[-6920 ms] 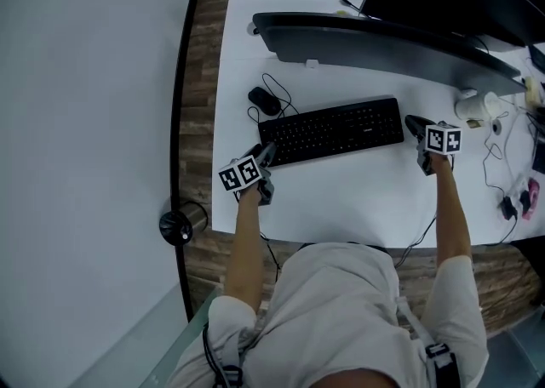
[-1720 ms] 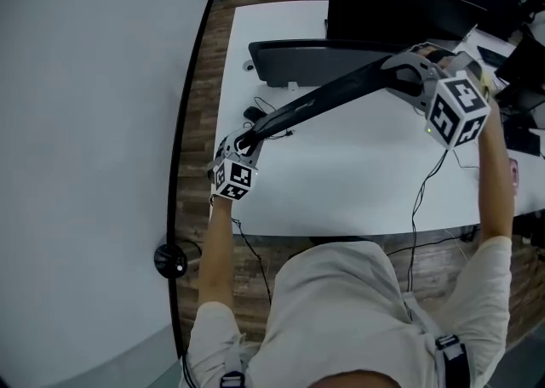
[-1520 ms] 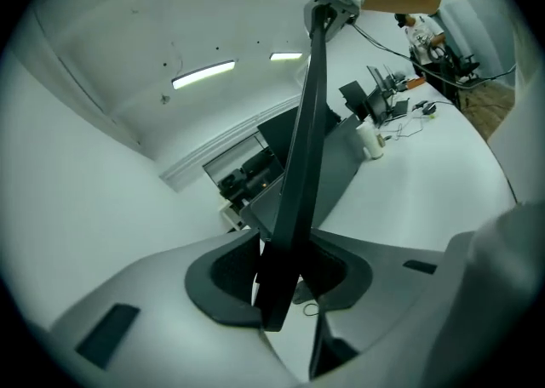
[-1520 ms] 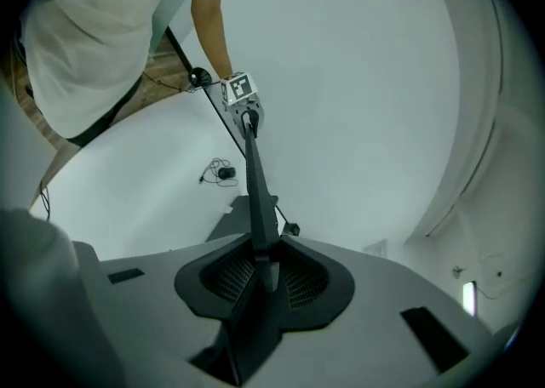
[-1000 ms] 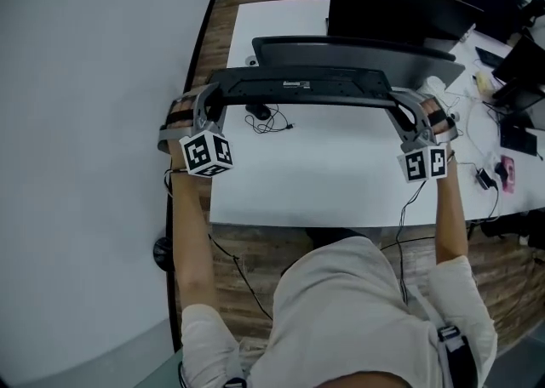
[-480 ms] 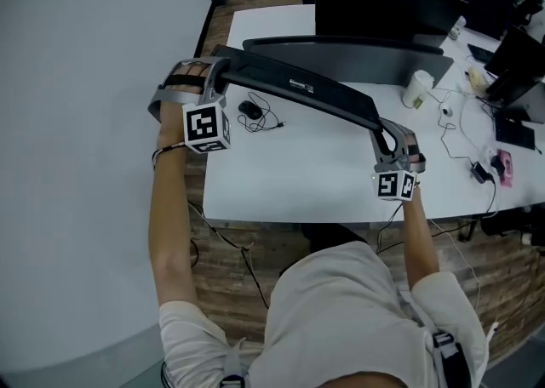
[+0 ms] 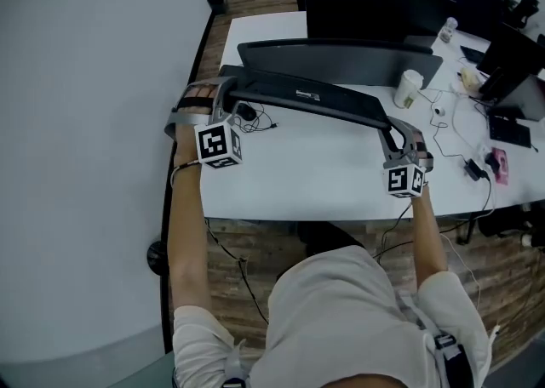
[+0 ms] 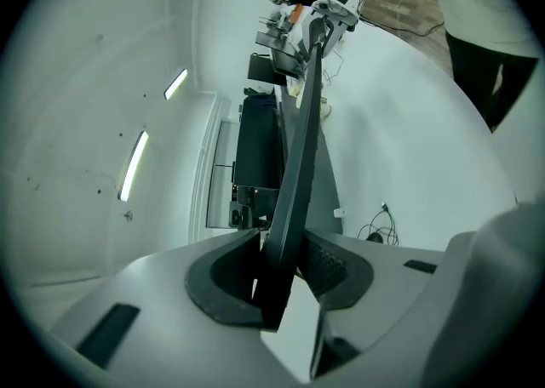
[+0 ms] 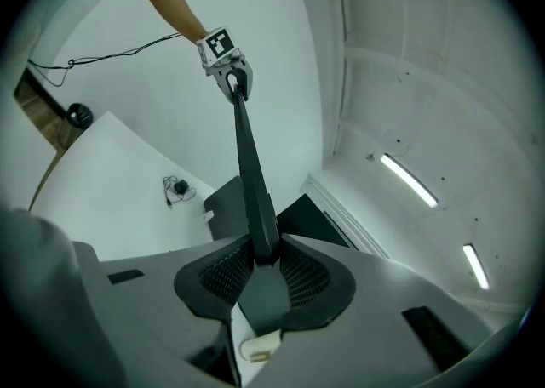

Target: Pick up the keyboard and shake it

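Right gripper [image 9: 260, 265] fingers [image 9: 302, 280] pinch keyboard [image 9: 249, 169] end; left gripper [image 9: 231, 80] opposite.

Arms outstretched (wide apart), left tongs [image 7: 226, 88] and right tongs [image 7: 393, 128] both clamped tight.

The keyboard [image 7: 311, 99] is black plastic, smooth and matt, with a small pale label stuck on the side that shows. The left gripper [image 7: 223, 88] and the right gripper [image 7: 396, 131] have grey matt plastic shells. The pads [image 9: 223, 280] inside the jaws are black and finely ribbed, like rubber. Each marker cube [image 7: 219, 145] is white with flat black printed squares. The bench [image 7: 315, 178] has a smooth white top with a dull sheen. The floor [image 7: 255, 246] is brown planking with a wood grain. The person's shirt [image 7: 341, 318] is pale, creased cloth. The cup [image 7: 409, 88] looks like white paper. The wall [image 7: 85, 122] is smooth, pale and matt.
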`<action>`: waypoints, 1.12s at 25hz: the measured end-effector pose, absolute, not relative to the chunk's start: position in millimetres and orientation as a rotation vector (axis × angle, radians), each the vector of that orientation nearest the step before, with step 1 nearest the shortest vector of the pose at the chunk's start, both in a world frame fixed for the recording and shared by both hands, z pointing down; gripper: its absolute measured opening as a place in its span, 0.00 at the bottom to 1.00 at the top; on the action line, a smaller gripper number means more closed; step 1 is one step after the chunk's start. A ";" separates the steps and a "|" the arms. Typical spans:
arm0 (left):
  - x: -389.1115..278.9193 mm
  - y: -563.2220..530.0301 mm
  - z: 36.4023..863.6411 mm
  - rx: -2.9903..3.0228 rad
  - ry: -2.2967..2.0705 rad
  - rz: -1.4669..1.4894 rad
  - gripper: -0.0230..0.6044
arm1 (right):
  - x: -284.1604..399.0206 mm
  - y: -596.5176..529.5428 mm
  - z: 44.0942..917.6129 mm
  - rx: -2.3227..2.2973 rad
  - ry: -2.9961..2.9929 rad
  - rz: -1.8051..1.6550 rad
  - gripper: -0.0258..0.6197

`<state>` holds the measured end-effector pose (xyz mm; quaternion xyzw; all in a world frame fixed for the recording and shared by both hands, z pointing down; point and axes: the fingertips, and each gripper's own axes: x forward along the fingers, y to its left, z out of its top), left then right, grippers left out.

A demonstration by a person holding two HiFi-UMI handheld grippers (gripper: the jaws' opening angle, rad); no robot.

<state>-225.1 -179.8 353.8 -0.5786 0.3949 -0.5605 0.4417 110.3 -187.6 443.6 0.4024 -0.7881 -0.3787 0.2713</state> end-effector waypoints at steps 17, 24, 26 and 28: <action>-220.4 -111.6 426.4 -1.751 1.557 -0.984 0.22 | 68.5 -191.5 261.5 0.293 -1.608 -1.550 0.23; -201.7 -105.0 457.7 -1.889 1.667 -0.869 0.21 | 39.9 -185.8 231.3 0.102 -1.318 -1.633 0.23; -195.8 -104.8 462.5 -1.909 1.687 -0.846 0.21 | 34.6 -187.2 226.3 0.067 -1.287 -1.638 0.23; -190.5 -103.7 466.7 -1.921 1.699 -0.828 0.21 | 30.2 -187.4 221.5 0.041 -1.264 -1.642 0.23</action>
